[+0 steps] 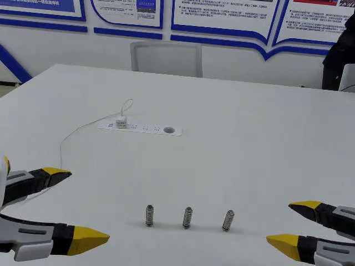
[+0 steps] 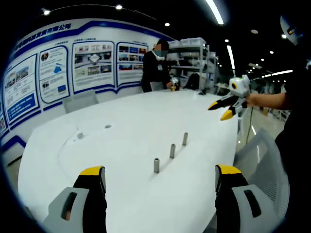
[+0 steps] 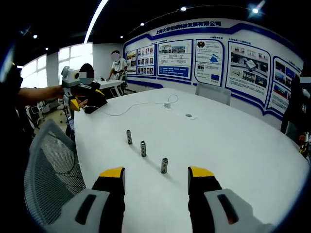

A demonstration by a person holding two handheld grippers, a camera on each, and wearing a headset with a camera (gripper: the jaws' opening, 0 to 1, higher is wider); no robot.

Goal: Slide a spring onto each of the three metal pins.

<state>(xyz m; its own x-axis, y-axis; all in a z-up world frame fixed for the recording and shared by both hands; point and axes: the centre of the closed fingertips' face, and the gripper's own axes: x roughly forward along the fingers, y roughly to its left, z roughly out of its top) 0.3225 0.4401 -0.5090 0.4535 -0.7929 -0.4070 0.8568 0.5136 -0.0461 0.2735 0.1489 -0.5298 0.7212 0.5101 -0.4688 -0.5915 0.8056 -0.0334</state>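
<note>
Three upright metal pins stand in a row near the table's front edge, each with a coiled spring around it: left pin point(image 1: 149, 215), middle pin point(image 1: 187, 217), right pin point(image 1: 228, 220). The same row appears in the left gripper view point(image 2: 171, 150) and in the right gripper view point(image 3: 143, 148). My left gripper point(image 1: 87, 206) point(image 2: 160, 177) is open at the lower left, well clear of the pins, nothing between its yellow tips. My right gripper point(image 1: 288, 223) point(image 3: 156, 174) is open at the lower right, also holding nothing.
A white power strip point(image 1: 141, 128) with a plugged-in white charger and cable point(image 1: 121, 121) lies mid-table. A grey chair point(image 1: 166, 57) stands behind the far edge. Other people stand in the background of the gripper views. A mesh chair point(image 3: 48, 165) sits by the near edge.
</note>
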